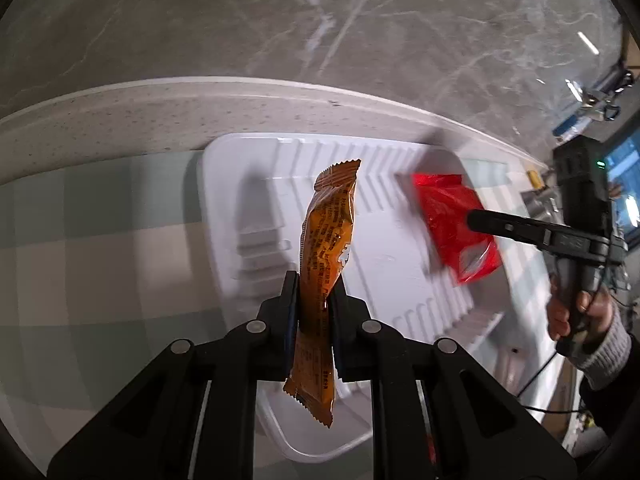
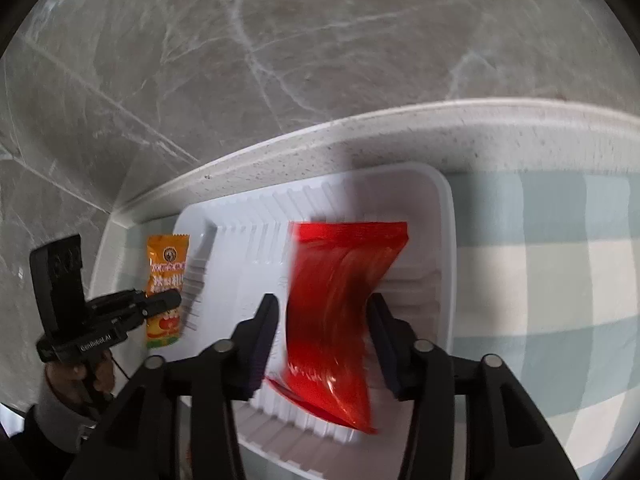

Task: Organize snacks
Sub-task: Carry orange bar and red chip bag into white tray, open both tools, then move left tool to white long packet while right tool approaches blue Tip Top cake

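Observation:
My left gripper (image 1: 314,300) is shut on an orange snack packet (image 1: 326,248) and holds it upright above the white ribbed tray (image 1: 248,168). In the right wrist view the same packet (image 2: 166,264) hangs in the left gripper (image 2: 170,300) at the tray's left end. My right gripper (image 2: 322,320) is open, its fingers on either side of a red snack bag (image 2: 340,304) that is blurred over the tray (image 2: 444,240). In the left wrist view the red bag (image 1: 452,224) sits at the tray's right side beside the right gripper's finger (image 1: 492,222).
The tray rests on a green and white checked cloth (image 1: 100,248) on a speckled white counter (image 1: 160,116) against a grey marble wall (image 1: 280,20). A screen and cables (image 1: 624,188) stand at the far right.

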Available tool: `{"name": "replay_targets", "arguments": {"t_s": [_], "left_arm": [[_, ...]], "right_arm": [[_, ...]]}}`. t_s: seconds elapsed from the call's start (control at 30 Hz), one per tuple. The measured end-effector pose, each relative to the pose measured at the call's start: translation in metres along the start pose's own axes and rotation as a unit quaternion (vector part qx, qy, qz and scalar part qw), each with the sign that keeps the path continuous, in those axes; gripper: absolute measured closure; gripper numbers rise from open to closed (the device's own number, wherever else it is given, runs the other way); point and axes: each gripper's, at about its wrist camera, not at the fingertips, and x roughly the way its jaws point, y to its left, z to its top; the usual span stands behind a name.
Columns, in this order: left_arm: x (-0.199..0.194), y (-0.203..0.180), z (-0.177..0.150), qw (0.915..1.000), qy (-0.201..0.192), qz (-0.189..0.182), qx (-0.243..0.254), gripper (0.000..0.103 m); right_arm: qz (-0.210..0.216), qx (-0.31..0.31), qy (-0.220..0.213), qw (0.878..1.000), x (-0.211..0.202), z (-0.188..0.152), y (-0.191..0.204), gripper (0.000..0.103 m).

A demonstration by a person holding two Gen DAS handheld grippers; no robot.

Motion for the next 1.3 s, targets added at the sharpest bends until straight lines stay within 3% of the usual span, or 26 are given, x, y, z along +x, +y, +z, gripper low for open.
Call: {"name": "replay_targets", "arguments": {"t_s": [0.13,0.27,0.3,0.53,0.73,0.97,1.2,1.3], "left_arm": [[-0.003,0.002,0.0,0.9997,-0.011,0.021,0.004,0.085],[-0.014,-0.007,-0.008,0.999,-0.027,0.03,0.017,0.057],[-0.019,-0.009,-0.009,0.9989,-0.033,0.029,0.017,0.055],[-0.062,-0.038,-0.037,0.9957,-0.064,0.046,0.049,0.055],[-0.097,-0.075,-0.086,0.99,-0.071,0.053,0.11,0.054],[-0.109,-0.121,-0.163,0.9802,-0.024,0.01,0.196,0.052],[-0.092,-0.161,-0.233,0.9553,0.058,-0.036,0.288,0.052],[-0.082,-0.164,-0.248,0.9507,0.086,-0.044,0.295,0.049]], "right_arm": [[-0.031,-0.034,-0.018,0.999,-0.009,0.0,0.013,0.044],[-0.036,-0.049,-0.031,0.998,-0.027,-0.008,0.018,0.042],[-0.037,-0.051,-0.033,0.997,-0.03,-0.009,0.02,0.042],[-0.041,-0.07,-0.052,0.995,-0.071,-0.045,0.035,0.037],[-0.04,-0.083,-0.056,0.994,-0.105,-0.092,0.044,0.036],[-0.047,-0.084,-0.049,0.994,-0.125,-0.157,0.046,0.034],[-0.045,-0.064,-0.034,0.996,-0.131,-0.21,0.043,0.034],[-0.038,-0.05,-0.031,0.998,-0.131,-0.226,0.04,0.034]]}}
